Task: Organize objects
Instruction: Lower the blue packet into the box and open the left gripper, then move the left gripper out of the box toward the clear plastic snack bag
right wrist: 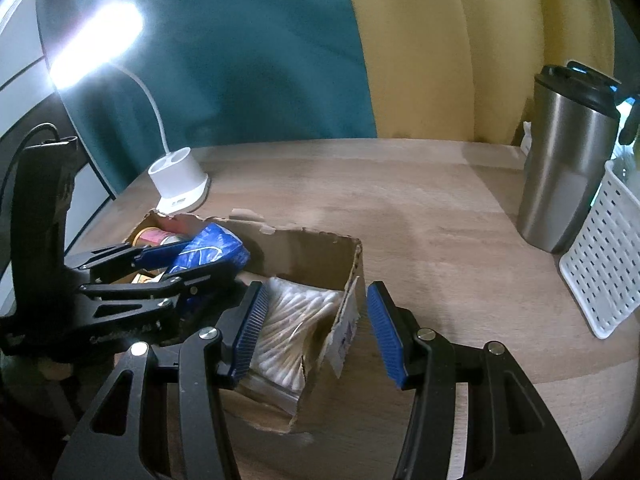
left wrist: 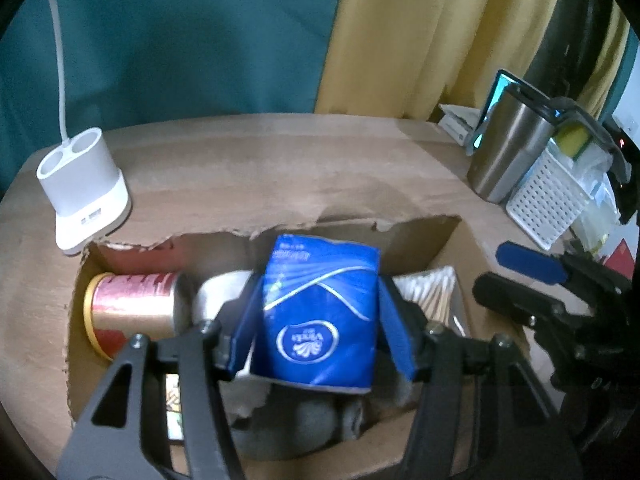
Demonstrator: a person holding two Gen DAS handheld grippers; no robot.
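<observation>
Holding a soft, light blue tissue pack [left wrist: 318,316] by its flat sides in our left tongs [left wrist: 320,328] above the torn cardboard box [left wrist: 424,236] on the counter [right wrist: 440,216], we keep our right tongs [right wrist: 314,330] part-open and empty, straddling the box wall.

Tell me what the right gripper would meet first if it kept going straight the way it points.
Probably the cardboard box's side wall: the open right gripper straddles it, one pad over the cotton swabs, the other outside. Depth is unclear.
</observation>
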